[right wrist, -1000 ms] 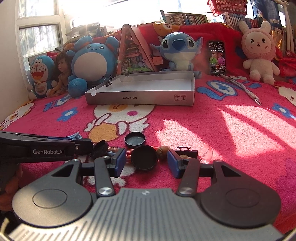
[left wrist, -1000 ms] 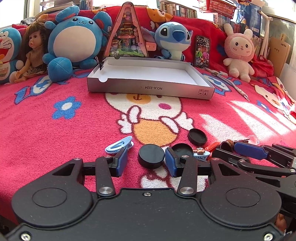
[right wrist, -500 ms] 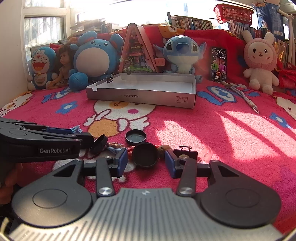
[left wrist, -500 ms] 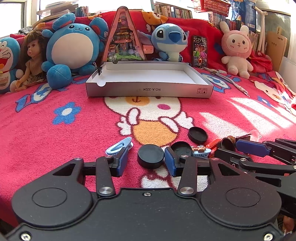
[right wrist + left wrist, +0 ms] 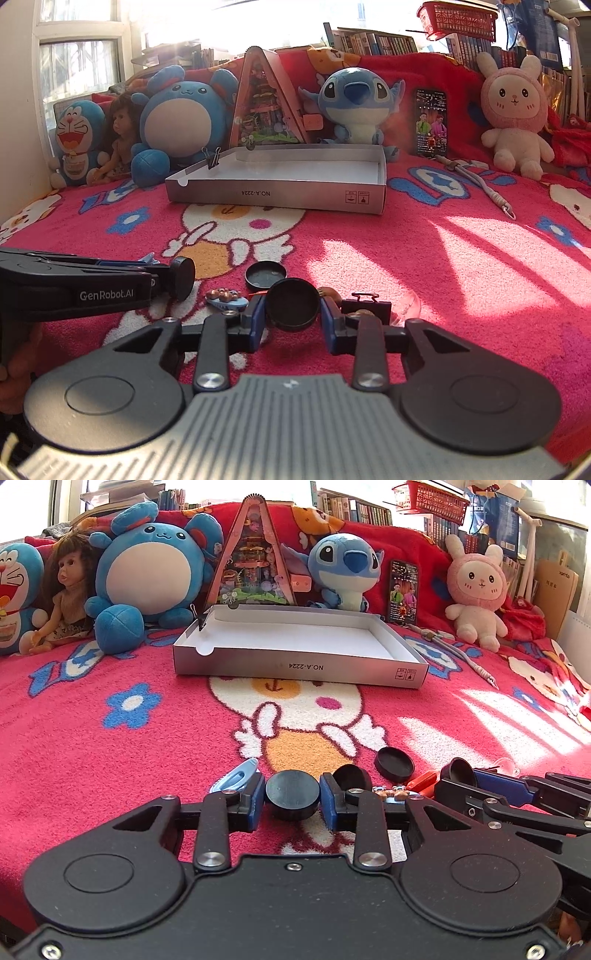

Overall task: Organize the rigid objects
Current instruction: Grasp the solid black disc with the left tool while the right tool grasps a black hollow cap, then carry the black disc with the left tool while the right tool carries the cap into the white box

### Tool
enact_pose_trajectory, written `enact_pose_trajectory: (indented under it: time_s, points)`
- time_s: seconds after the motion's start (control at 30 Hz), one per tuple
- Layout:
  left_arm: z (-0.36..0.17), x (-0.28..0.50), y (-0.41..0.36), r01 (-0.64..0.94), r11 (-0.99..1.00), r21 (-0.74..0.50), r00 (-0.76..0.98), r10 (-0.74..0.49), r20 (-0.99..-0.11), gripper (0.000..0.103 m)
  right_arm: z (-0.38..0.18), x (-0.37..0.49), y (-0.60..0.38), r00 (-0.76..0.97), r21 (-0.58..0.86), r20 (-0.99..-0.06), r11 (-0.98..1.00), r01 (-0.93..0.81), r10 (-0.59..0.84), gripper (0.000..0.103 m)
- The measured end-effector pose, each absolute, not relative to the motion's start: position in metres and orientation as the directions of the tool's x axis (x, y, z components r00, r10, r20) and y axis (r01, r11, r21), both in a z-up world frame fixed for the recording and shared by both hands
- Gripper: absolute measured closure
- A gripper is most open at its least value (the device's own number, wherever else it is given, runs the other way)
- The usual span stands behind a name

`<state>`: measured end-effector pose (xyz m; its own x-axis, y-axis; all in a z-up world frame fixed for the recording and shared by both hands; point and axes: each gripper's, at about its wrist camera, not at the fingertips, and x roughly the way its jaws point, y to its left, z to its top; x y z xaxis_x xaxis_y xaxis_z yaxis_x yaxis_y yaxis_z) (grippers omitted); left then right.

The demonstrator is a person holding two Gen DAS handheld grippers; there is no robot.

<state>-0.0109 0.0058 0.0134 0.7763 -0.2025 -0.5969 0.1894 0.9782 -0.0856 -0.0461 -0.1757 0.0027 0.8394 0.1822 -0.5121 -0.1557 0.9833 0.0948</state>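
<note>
Stock at hand: left gripper closing onto a black round lid, right gripper closing onto a second black lid, both near on the red blanket; far white box apparently empty, remaining lid, clips and trinkets unsorted.

the left claw has a matte black plastic body with two round raised discs, one on each side. its two black finger arms are fixed with silver screws, and the pads are blue. the right claw has the same black arms, discs and blue pads, but its middle plate is grey with fine ribs. on the side of the left claw, white letters read "genrobot.ai".
</note>
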Motion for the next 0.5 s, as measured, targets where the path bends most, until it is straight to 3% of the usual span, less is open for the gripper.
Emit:
enact_pose_trajectory:
  time_s: [0.5]
  points:
    - [0.034, -0.001, 0.008, 0.214, 0.967, -0.140, 0.773, -0.255, -0.581, 0.072, 0.021, -0.037, -0.184, 0.859, 0.140, -0.472, 0.979, -0.151, 0.200, 0.066]
